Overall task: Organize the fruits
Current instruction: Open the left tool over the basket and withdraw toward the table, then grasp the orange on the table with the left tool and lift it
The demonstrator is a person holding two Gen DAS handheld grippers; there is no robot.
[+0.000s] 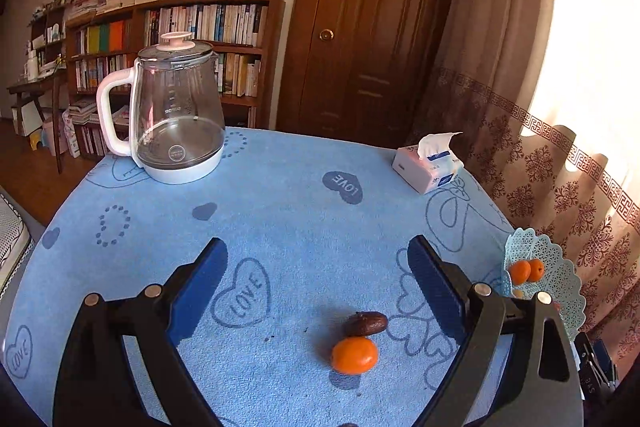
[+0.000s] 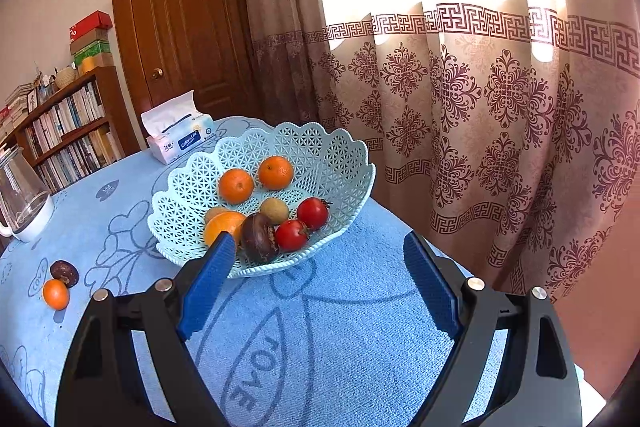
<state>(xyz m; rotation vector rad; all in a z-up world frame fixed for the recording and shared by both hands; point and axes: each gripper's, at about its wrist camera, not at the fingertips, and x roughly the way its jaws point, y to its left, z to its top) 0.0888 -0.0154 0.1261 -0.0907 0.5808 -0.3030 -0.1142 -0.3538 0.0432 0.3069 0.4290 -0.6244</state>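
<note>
The left gripper (image 1: 316, 259) stands with its blue pads wide apart and nothing between them; ahead of it, touching each other on the blue towelling tablecloth (image 1: 280, 187), lie a small orange tangerine (image 1: 354, 355) and a dark brown wrinkled fruit (image 1: 366, 323), perhaps a passion fruit. The right gripper (image 2: 316, 255) is likewise spread and holds nothing, its left pad just before the pale blue lattice plastic basket (image 2: 344, 155), which holds the other fruit.

Left hand-held gripper (image 1: 316, 263) and right hand-held gripper (image 2: 316, 259) gape wide, empty.
</note>
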